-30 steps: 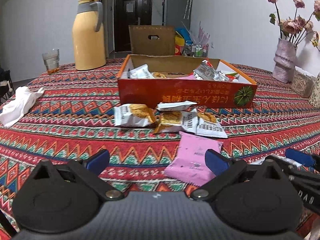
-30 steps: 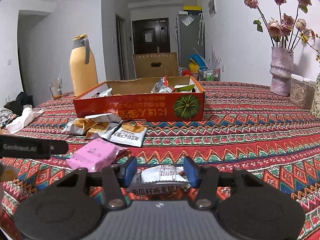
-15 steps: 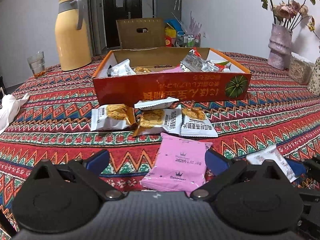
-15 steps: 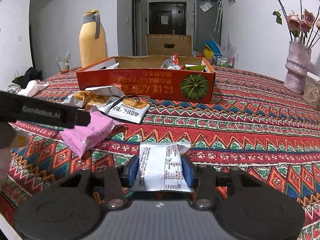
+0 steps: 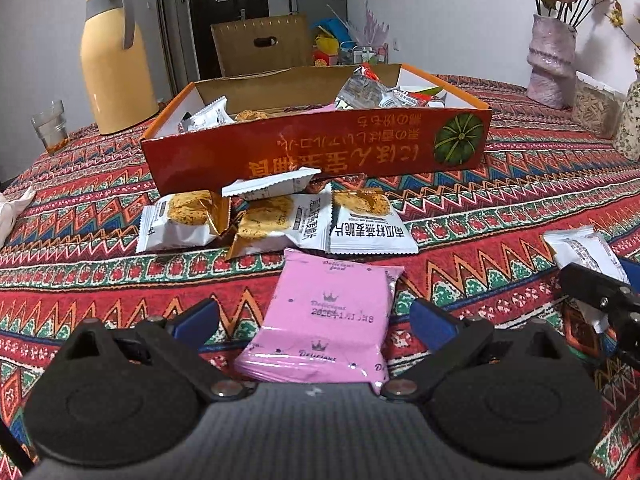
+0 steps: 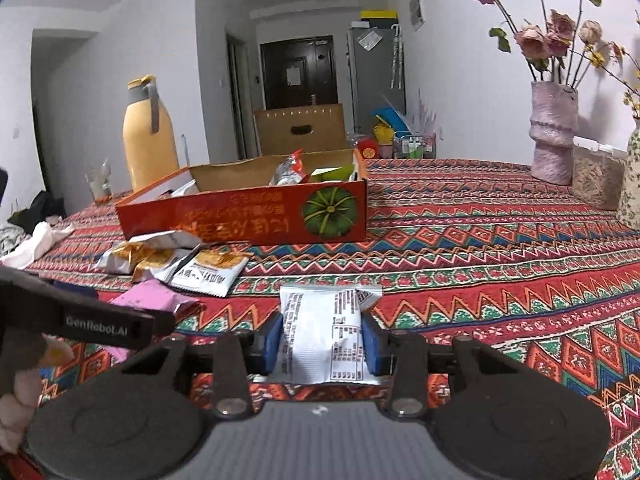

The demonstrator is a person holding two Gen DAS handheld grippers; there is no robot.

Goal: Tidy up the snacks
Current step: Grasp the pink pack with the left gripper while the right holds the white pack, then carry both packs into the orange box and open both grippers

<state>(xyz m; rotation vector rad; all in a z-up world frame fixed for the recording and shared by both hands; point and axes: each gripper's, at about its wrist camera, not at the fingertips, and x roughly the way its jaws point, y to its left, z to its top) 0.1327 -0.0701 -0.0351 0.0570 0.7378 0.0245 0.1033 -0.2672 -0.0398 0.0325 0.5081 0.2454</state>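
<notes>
Right gripper: we're pinching a white snack packet here, blue pads pressing on both its sides. The jaws have just been closing in on it, and the packet is sitting between them, in front of the orange box.

Left gripper: we're holding this one spread wide, blue fingers standing clear on either side of a pink packet. The pads aren't touching it.

Pink packet: it's lying flat on the patterned tablecloth, nearer to us than the orange box, with its near end running under the gripper body.

Orange box: we're looking at its long printed side with the green pumpkin picture. A few wrapped snacks are already lying inside it.

Loose cookie packets: we're seeing a small heap of white and gold ones lying just in front of the box, between it and the pink packet.

Yellow thermos jug: it's standing behind the box, off its left end, with a drinking glass near it.

Pink vase: it's standing well off to the right of the box, dried roses sticking up out of it.
</notes>
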